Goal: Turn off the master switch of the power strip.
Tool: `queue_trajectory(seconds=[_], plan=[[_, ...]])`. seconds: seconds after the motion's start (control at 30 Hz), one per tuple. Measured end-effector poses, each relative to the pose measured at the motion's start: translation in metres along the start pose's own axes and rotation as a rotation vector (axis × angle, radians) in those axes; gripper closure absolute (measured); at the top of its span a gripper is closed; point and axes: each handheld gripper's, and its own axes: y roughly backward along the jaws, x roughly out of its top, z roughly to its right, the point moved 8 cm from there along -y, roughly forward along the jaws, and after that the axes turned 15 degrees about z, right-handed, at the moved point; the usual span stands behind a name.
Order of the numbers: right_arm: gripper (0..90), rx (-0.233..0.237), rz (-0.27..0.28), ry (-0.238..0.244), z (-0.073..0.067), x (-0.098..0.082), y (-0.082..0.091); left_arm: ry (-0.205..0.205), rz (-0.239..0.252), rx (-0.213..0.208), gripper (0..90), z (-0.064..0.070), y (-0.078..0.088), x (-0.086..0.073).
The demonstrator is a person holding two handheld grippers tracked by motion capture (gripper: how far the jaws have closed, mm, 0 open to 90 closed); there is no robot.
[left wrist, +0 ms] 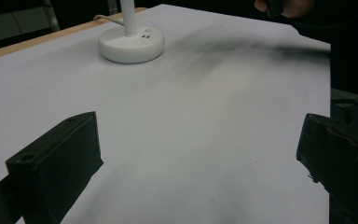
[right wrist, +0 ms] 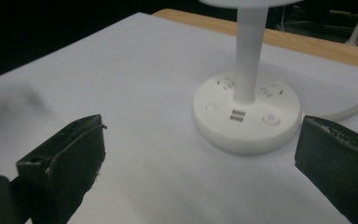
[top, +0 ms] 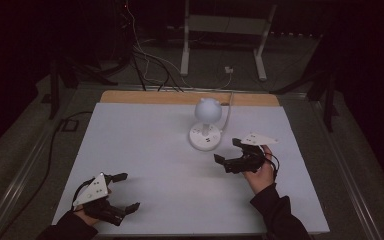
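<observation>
Dark surroundings close in on a white table top (top: 145, 150) with a wooden strip along its far edge, cables and a metal stand lying on the floor beyond. Near the far middle of the table stands a small white lamp (top: 207, 111) with a round head, a slim stem and a round base (right wrist: 247, 119) carrying sockets, USB ports and buttons; its white cord trails off behind. At the near left corner, the left gripper (top: 125, 192) rests with its jaws spread wide over bare table. Just right of the lamp base, the right gripper (top: 228, 151) is held with jaws wide apart, holding nothing, pointed at the base.
</observation>
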Motion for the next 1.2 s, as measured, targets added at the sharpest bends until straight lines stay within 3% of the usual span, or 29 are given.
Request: queue_trajectory(seconds=[0.23,0.63,1.0,1.2], plan=[[1.3,0.003,-0.026,0.033,-0.004,-0.014,0.022,0.001,0.001,0.002,0.3,0.0,0.0,0.0],[1.4,0.029,-0.078,0.042,-0.01,-0.043,0.055,0.0,0.0,0.001,0.3,0.0,0.0,0.0],[1.4,-0.002,-0.097,0.026,0.0,-0.067,0.093,-0.004,-0.003,-0.001,0.3,0.001,-0.001,0.0],[1.4,-0.044,-0.107,0.028,0.008,-0.078,0.111,-0.004,-0.005,0.0,0.3,0.001,-0.001,0.0]])
